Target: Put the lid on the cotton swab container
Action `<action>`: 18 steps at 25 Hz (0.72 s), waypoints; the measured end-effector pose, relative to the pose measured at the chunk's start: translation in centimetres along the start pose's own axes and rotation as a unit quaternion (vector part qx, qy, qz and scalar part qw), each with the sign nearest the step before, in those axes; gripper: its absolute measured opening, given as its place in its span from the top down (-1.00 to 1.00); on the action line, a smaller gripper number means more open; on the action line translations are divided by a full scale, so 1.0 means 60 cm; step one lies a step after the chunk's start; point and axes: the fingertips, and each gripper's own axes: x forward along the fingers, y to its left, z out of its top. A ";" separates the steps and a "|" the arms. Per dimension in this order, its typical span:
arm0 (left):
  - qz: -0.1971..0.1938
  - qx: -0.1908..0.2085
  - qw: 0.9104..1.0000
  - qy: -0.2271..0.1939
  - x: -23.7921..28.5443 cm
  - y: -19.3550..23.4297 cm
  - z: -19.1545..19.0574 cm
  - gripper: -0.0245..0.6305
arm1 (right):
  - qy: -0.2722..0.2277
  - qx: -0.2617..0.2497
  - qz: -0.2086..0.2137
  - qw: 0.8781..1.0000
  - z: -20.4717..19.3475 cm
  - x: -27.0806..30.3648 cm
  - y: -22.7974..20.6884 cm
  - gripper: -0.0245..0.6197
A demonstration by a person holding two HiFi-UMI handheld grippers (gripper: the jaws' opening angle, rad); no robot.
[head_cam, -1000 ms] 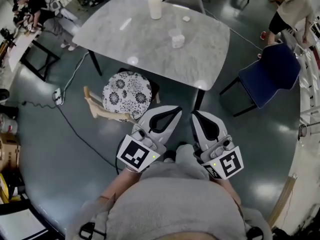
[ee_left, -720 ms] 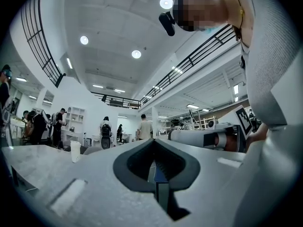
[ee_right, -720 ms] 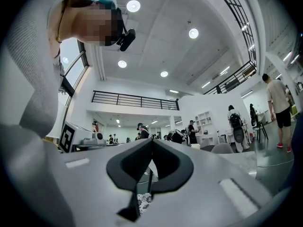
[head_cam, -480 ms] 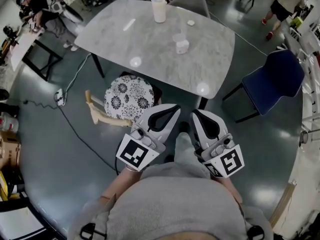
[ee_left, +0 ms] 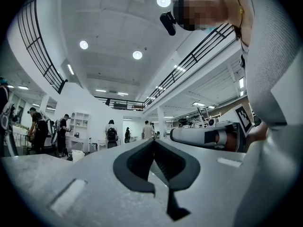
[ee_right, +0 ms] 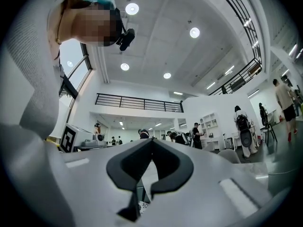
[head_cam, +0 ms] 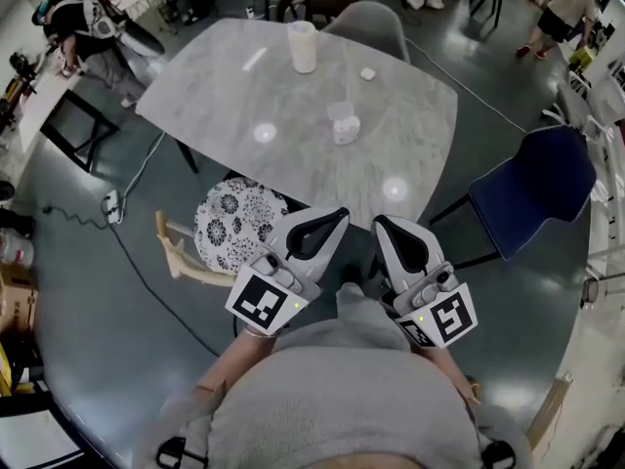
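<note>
— Table (head_cam: 215, 76), grey marble, fills the upper part of the head view. What stands round it?
— A blue chair (head_cam: 532, 179) to its right, and a flower-patterned stool (head_cam: 239, 228) at its near edge.
— And the grippers?
— The left gripper (head_cam: 335, 215) and right gripper (head_cam: 383, 225) are side by side close to the person's body, short of the table. Each has its jaws pressed together on nothing.
— The cotton swab container (head_cam: 342, 123)?
— Upright near the table's middle. A tall cup (head_cam: 302, 45) stands beyond it, and a small white piece (head_cam: 368, 73), too small to identify, lies apart from both.
</note>
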 end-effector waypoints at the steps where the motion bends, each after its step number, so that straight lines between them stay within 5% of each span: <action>1: 0.003 -0.001 1.000 0.001 0.013 0.010 -0.002 0.93 | 0.001 -0.001 0.004 1.000 0.000 0.010 -0.014 0.92; 18: 0.041 0.003 0.999 0.006 0.190 0.134 -0.036 0.93 | 0.019 0.018 0.062 0.998 -0.027 0.123 -0.204 0.92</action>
